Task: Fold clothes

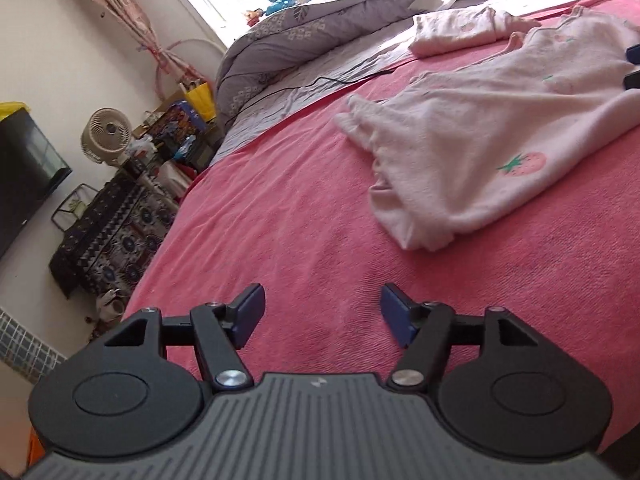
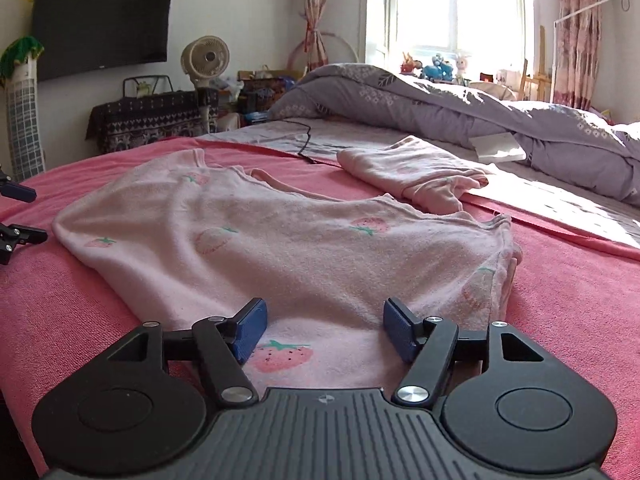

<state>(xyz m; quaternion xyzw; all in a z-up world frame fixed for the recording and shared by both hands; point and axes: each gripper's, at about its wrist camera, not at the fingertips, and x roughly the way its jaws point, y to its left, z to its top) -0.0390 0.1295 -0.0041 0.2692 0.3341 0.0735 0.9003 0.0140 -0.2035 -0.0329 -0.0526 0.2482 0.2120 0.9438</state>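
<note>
A pale pink garment with strawberry prints [image 1: 500, 140] [image 2: 280, 248] lies spread and partly doubled over on the pink blanket [image 1: 280, 220]. My left gripper [image 1: 322, 316] is open above bare blanket, with the garment's bunched corner ahead and to its right. Over the garment's near edge my right gripper [image 2: 324, 330] also stands open; the fabric with a strawberry lies under the gap, and the pads do not press it. Behind it, a second pink garment [image 2: 412, 172] [image 1: 460, 32] lies folded. The left gripper's fingers [image 2: 18, 192] show at the left edge of the right wrist view.
A rumpled purple duvet [image 2: 460, 112] runs along the far side of the bed, with a white flat item [image 2: 498, 146] against it. A black cable [image 2: 306, 140] crosses the grey sheet. Left of the bed stand a fan [image 2: 206, 58], a draped table [image 2: 152, 120] and a wall television [image 2: 100, 28].
</note>
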